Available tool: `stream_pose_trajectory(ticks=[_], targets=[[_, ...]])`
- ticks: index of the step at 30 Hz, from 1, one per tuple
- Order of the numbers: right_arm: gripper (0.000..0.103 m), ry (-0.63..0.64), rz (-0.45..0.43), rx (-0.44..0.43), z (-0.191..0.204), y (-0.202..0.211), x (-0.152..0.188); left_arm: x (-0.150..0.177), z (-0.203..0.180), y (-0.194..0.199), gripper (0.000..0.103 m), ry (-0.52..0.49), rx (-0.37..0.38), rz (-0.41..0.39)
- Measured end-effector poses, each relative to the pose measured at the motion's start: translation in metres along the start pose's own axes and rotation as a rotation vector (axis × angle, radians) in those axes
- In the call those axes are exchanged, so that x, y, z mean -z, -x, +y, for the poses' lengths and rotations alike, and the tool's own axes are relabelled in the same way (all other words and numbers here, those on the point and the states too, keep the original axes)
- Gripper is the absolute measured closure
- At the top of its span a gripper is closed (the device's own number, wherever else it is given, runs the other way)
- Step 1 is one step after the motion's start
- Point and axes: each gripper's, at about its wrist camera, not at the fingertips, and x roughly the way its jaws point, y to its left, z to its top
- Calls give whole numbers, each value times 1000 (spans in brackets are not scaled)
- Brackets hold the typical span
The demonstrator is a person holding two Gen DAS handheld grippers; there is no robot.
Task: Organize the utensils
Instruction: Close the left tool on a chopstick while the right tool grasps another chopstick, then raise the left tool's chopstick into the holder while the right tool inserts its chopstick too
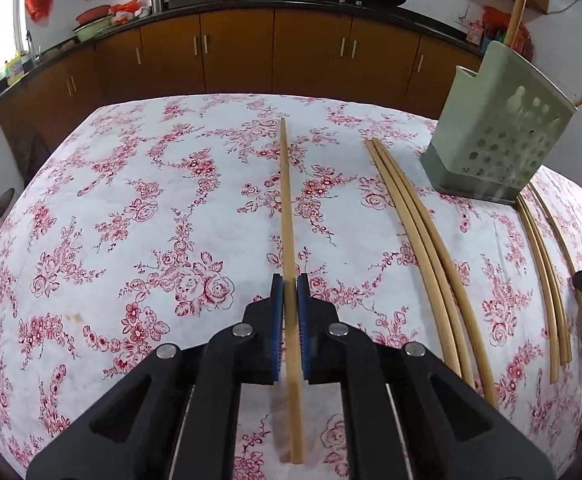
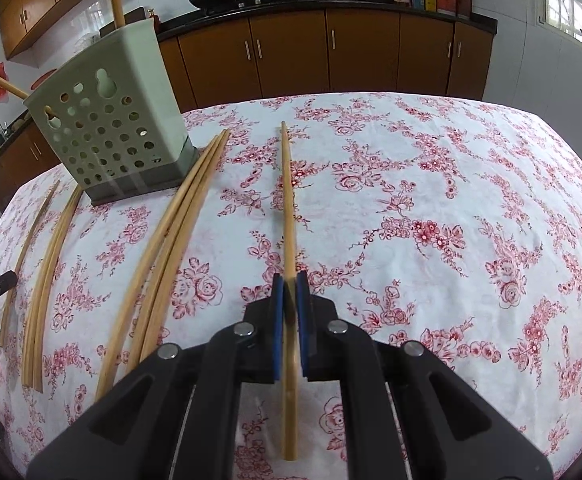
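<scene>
The left gripper (image 1: 290, 280) is clamping its blue pads tight on a single chopstick (image 1: 287, 200), which is pointing out over the flowered tablecloth (image 1: 151, 200), well to the left of the green utensil holder (image 1: 499, 136). The right gripper (image 2: 290, 280) is likewise pinching another chopstick (image 2: 288, 208), well to the right of the holder, where two chopsticks are already standing. Loose chopsticks are lying on the cloth, three (image 1: 423, 248) just left of the holder and more (image 1: 547, 264) in front of its base.
</scene>
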Motion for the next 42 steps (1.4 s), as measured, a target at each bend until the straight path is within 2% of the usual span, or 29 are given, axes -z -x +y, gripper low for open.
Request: stream_pose_trajectory(ticks=[16, 34, 37, 42], targets=[[95, -1, -1, 3, -1, 1, 3, 1, 0, 1, 94, -5, -5, 2], [95, 6, 6, -9, -1, 19, 22, 30, -7, 26, 95, -68, -29, 15], [95, -10, -31, -16, -5, 36, 20, 27, -4, 32, 96, -53, -13, 22], [95, -19, -125, -18, -12, 71, 6, 9, 4, 67, 96, -24, 14, -74]])
